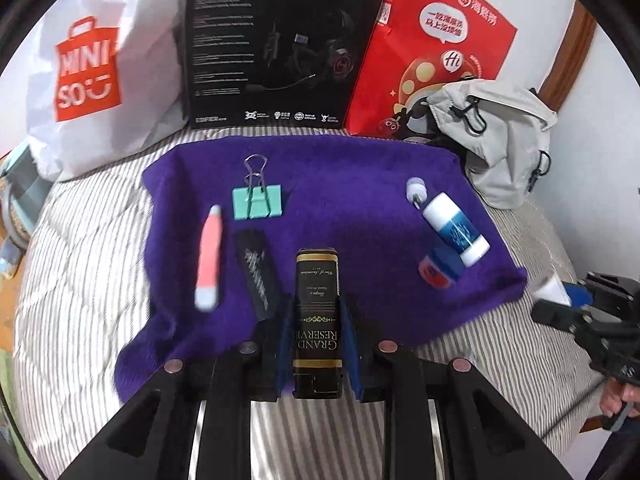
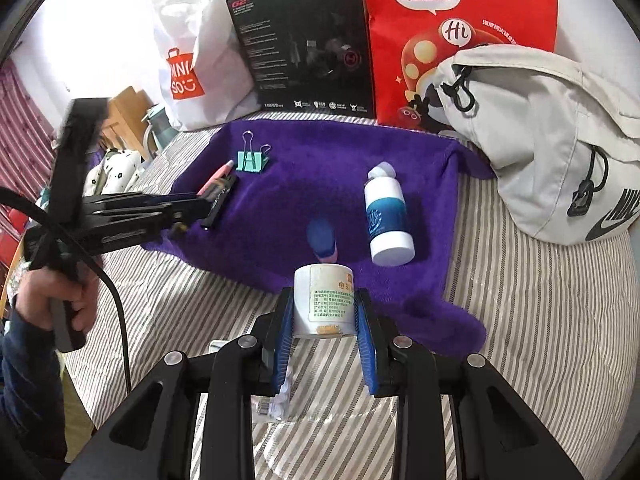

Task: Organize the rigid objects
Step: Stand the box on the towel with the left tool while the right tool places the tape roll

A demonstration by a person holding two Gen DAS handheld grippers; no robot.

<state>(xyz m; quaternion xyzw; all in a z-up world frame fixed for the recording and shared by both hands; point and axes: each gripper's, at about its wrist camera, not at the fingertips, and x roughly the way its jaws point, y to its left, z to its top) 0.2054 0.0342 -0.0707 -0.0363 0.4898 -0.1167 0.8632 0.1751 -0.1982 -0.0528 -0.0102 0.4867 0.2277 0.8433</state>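
Left wrist view: the left gripper (image 1: 318, 320) is seen with its blue-padded fingers (image 1: 285, 344) pinching a black and gold box (image 1: 317, 312), lettered "Grand Reserve", by its long sides. The box is held over the near edge of a purple cloth (image 1: 360, 184). Just beyond the left fingertip a black stick (image 1: 258, 276) and a pink and white tube (image 1: 210, 258) are laid side by side; farther ahead a mint binder clip (image 1: 258, 200) is seen. Ahead and to the right of the fingers lie a white and blue bottle (image 1: 454, 226) and a small red and blue item (image 1: 438, 270). A slip is judged possible, since only part of the tall box is held; if it is lowered carelessly, the black stick could be knocked.

Right wrist view: the right gripper (image 2: 325, 312) is seen with its fingers (image 2: 366, 320) closed on a white labelled jar (image 2: 325, 300), held at the cloth's near edge. The small blue item is just beyond the fingertips, so a collision is judged likely if the jar is pushed straight ahead.

The cloth is spread on a striped bed cover (image 2: 520, 320). Behind it stand a white shopping bag (image 2: 192, 60), a black headset box (image 2: 304, 48) and a red paper bag (image 2: 460, 20); a grey backpack (image 2: 540, 132) rests far right of the fingers.
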